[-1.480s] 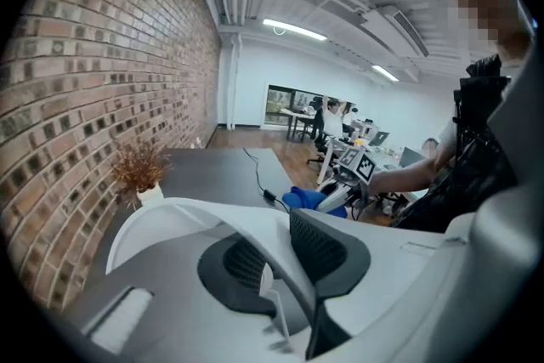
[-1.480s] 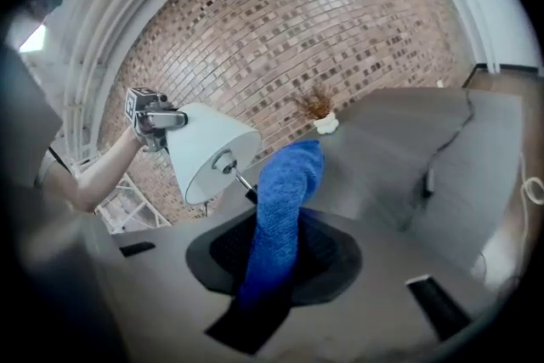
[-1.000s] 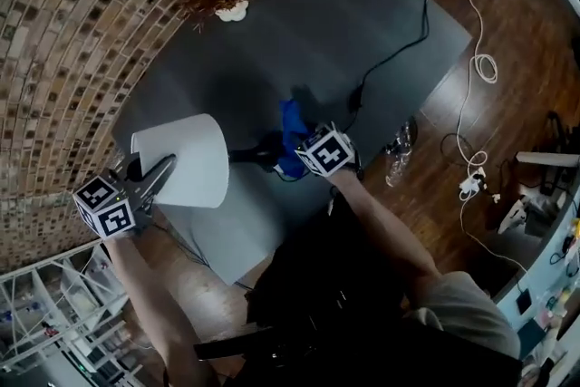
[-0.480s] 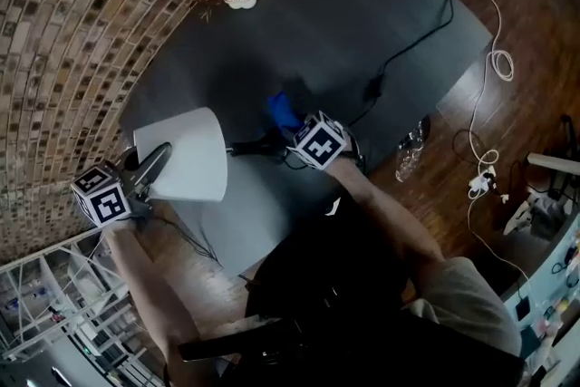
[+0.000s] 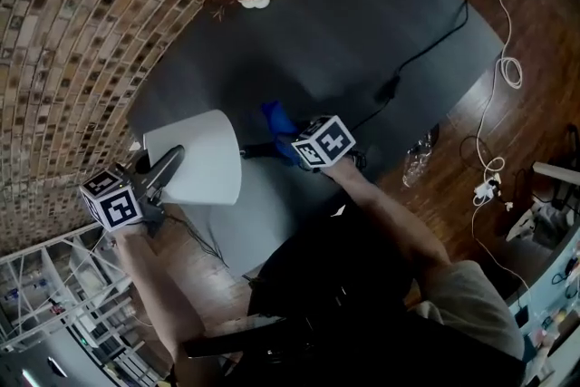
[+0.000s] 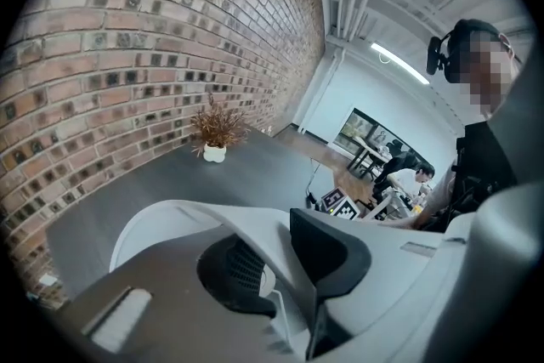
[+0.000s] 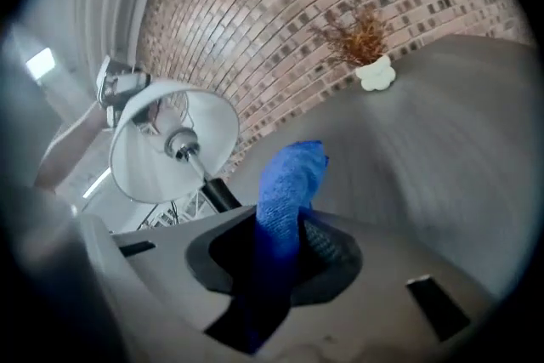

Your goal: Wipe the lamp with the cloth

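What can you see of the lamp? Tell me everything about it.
The lamp has a plain white cone-shaped shade that looks like fabric or paper. The shade is open at the wide end, where a metal socket sits on a dark stem. It is over the near left part of the dark table, and its base is hidden. The left gripper is clamped on the shade's rim. The right gripper holds a blue cloth close beside the stem.
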A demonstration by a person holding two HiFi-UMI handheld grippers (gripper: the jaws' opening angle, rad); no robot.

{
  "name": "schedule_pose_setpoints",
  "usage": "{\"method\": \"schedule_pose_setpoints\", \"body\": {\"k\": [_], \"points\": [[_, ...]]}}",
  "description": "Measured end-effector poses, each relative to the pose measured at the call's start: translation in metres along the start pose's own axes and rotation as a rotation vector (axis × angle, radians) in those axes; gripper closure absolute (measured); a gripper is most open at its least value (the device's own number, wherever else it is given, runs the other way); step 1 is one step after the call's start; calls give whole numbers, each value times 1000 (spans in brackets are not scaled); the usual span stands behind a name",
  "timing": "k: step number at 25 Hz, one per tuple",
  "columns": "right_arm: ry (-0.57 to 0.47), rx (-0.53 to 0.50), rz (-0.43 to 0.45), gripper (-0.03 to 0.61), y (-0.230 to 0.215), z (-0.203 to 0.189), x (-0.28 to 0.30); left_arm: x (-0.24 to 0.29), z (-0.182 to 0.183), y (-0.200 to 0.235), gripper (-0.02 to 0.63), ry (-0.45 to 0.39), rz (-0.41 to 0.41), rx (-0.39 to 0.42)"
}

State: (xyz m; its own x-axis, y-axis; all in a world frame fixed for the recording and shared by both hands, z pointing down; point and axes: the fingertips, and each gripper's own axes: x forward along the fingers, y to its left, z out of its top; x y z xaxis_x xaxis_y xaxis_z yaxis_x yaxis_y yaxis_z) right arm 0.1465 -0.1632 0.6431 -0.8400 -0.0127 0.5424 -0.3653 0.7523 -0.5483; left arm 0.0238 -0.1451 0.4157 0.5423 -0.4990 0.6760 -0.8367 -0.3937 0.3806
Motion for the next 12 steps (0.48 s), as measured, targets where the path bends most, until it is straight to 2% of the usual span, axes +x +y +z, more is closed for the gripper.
{"method": "schedule_pose_setpoints", "body": {"k": [3,5,6,8,10,11,12], "points": [[-125,-10,129,494,37,37,-14,1,2,-4,537,9,8,15],[-150,-25,222,494,65,45,-6,3,3,-10,537,17,13,33],[-135,-21,234,494,70,39,1,4,4,-12,538,21,17,43],[-70,-2,180,492,58,18,11,6,4,-15,537,26,28,56],[-24,12,71,494,29,3,1,7,3,-19,537,25,23,62],[-59,16,53,495,23,10,-13,7,2,-22,537,24,19,67],[-135,8,70,495,26,30,-32,6,2,-24,537,24,17,74]]}}
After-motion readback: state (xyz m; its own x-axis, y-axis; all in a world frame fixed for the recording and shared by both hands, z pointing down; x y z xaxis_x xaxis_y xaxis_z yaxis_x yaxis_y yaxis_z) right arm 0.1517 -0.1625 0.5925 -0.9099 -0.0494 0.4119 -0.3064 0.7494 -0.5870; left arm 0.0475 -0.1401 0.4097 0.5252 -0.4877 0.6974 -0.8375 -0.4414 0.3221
